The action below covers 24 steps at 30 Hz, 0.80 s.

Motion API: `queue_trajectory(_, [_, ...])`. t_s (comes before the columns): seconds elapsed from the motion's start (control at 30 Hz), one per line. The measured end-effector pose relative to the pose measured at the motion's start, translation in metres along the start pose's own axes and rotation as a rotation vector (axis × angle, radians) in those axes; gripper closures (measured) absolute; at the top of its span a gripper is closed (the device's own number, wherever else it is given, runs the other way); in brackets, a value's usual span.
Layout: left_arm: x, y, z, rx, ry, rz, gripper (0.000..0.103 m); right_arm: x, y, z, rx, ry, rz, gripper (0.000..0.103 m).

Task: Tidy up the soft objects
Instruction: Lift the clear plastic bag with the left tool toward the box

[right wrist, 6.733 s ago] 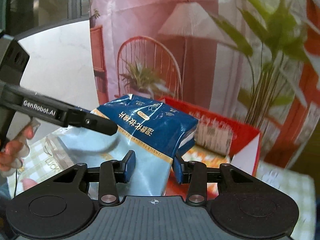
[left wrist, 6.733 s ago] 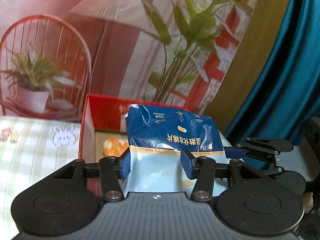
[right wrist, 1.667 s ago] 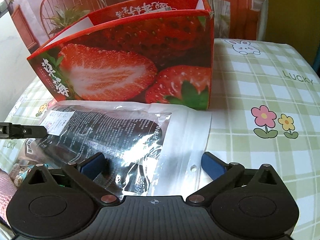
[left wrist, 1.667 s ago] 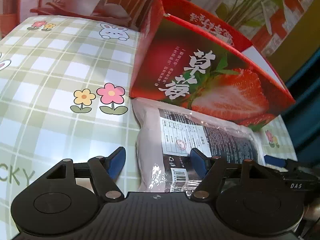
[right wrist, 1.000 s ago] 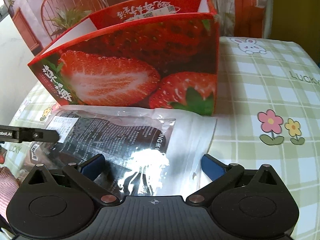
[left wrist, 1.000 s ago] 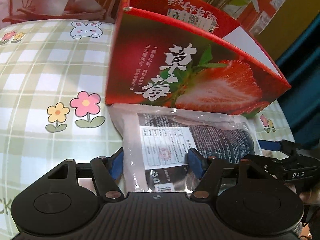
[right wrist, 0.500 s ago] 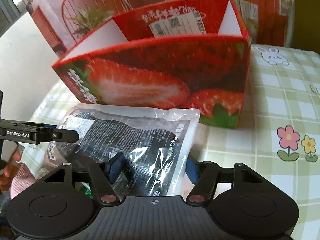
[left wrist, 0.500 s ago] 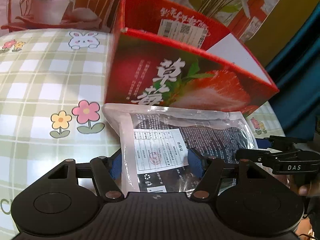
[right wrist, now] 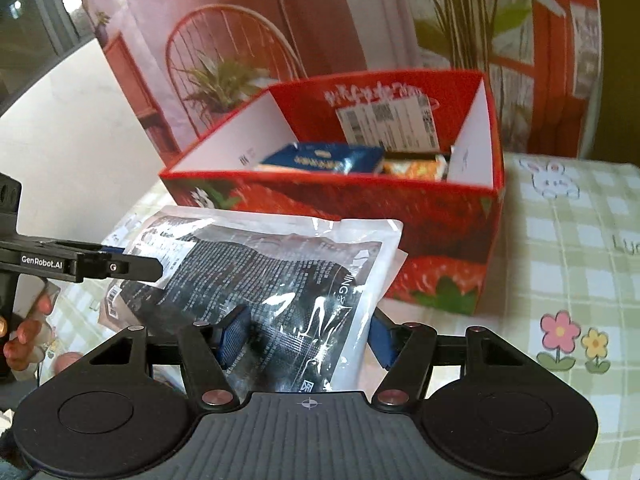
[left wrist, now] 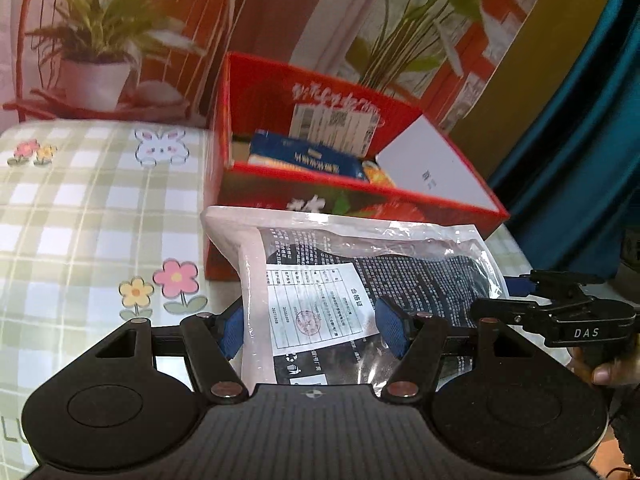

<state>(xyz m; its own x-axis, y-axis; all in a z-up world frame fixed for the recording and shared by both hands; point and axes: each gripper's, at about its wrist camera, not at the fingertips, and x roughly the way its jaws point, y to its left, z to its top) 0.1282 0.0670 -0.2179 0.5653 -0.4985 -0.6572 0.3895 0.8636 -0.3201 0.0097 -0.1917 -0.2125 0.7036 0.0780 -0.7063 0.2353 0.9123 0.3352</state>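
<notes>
I have the clear plastic pouch (left wrist: 360,280) pinched at both ends: my left gripper (left wrist: 312,330) has its jaws pressed on the end with the white printed label, and my right gripper (right wrist: 306,338), whose jaws have just been closing, clamps the opposite end. The pouch's long axis runs across from one set of jaws to the other. It is glossy and crinkled, with a dark item inside under fine white print. Just beyond the jaws stands the red strawberry box (right wrist: 440,216), open-topped, with a blue packet (right wrist: 324,160) inside, on the checked desk (left wrist: 80,220).
</notes>
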Motion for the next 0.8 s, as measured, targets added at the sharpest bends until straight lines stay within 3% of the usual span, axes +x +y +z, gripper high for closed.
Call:
queue_trajectory(0.5, [-0.035,-0.015,0.022,0.028,-0.133,-0.035,0.035,-0.042,0.019,0.03,-0.099,-0.143,0.01,0.044])
queue_trajectory(0.8, [-0.031,-0.035,0.073,0.063,-0.245,-0.047,0.035,-0.051,0.01,0.075,-0.219,-0.238,-0.074,0.045])
